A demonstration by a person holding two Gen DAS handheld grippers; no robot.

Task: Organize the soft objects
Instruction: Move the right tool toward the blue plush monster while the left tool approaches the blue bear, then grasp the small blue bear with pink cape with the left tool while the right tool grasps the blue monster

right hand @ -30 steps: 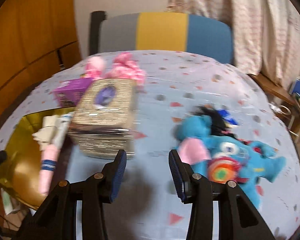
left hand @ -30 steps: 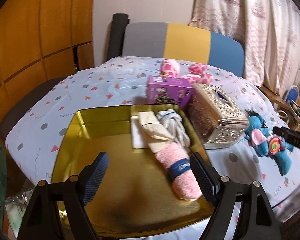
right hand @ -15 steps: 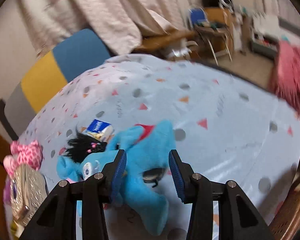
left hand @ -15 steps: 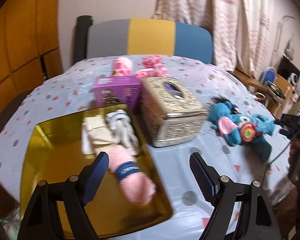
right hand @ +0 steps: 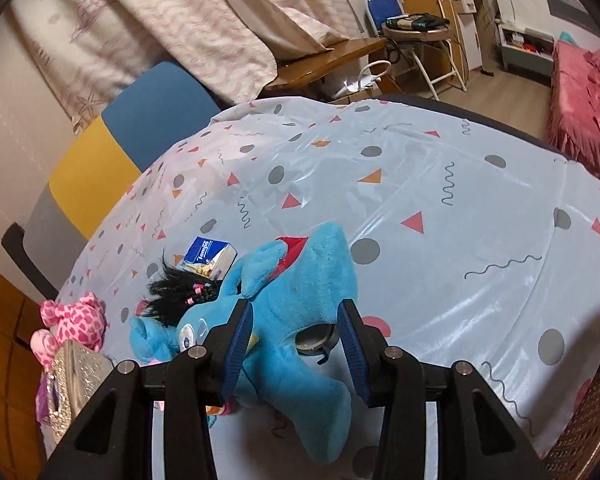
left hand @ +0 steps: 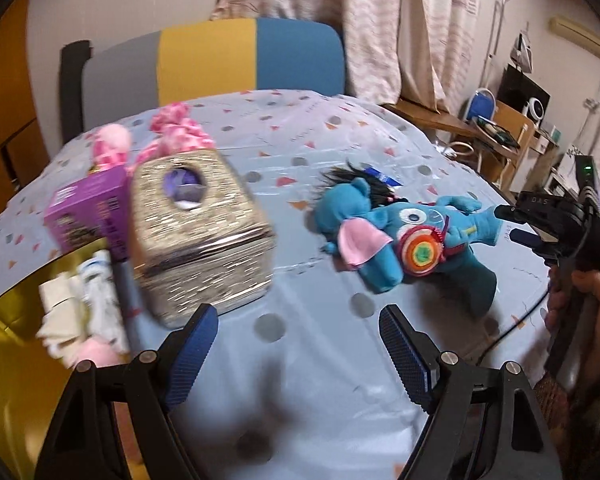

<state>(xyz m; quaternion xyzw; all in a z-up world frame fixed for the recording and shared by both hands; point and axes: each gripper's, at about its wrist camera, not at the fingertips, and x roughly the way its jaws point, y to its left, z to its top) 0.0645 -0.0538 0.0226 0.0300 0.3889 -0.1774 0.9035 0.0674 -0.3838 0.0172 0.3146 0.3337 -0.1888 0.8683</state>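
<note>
We're looking at a bench (right hand: 452,184) under a light cloth with triangles and dots. The blue plush (right hand: 300,304) lies on its side near the bench's right part, black hair toward the far edge, pink ear and rainbow patch facing up in the left view (left hand: 404,236).

Right tool (right hand: 296,340): jaws part open and straddling the plush's body. The blue pads sit on either side of it; we see a gap on the right pad side, so no squeeze (the left pad is close to the fabric, contact unclear). A hand (left hand: 592,312) grips this tool's handle at the right edge of the left view.

Left tool (left hand: 296,352): jaws wide, nothing between them, only bare cloth below. It hangs above the bench, between the tin and the plush.

Other items:
- Silver tin (left hand: 200,236) with an oval hole in its lid, left of the plush and well apart from it.
- Purple box (left hand: 88,212) just behind the tin's left side.
- Pink spotted plush (left hand: 168,136) behind those two.
- Gold tray (left hand: 8,320) at far left, holding rolled cloths (left hand: 84,304).
- Small blue tissue pack (right hand: 208,258) just beyond the blue plush's hair.
</note>
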